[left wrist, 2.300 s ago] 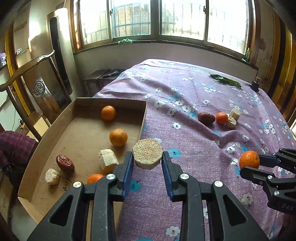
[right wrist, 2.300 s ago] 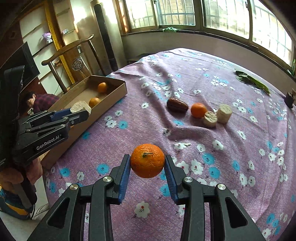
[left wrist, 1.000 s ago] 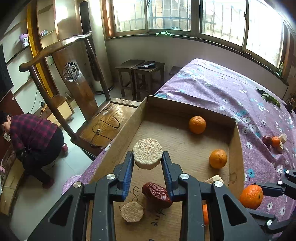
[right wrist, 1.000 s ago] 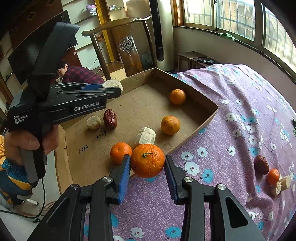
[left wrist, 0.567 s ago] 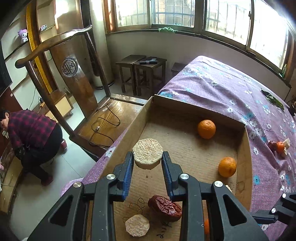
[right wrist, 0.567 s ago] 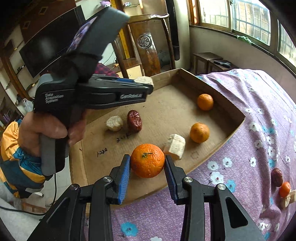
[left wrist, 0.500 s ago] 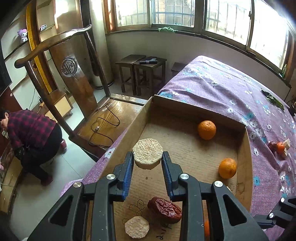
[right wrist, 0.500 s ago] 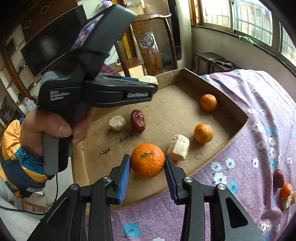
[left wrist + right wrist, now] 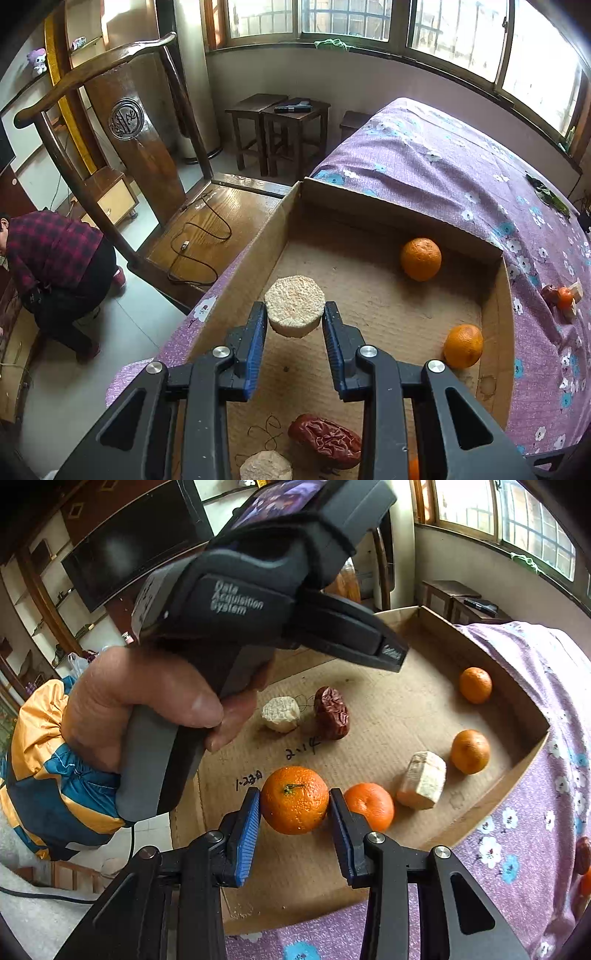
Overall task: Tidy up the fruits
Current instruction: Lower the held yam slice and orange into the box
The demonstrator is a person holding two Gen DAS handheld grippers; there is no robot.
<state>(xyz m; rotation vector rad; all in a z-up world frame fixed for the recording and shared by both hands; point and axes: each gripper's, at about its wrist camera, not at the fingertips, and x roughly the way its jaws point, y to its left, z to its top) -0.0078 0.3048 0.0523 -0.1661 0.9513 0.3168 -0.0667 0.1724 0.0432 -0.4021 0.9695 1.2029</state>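
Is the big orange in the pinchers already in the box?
Not yet. The orange is clamped in the right gripper, hanging over the cardboard box, not resting on its floor.

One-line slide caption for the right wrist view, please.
Right gripper holds an orange over the cardboard box, beside the hand-held left gripper.

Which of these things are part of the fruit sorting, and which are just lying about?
Part of the job:
- left gripper, holding a pale round slice
- right gripper, holding an orange
- cardboard box
- red date lying in the box

Just lying about:
- wooden chair
- stools
- cable
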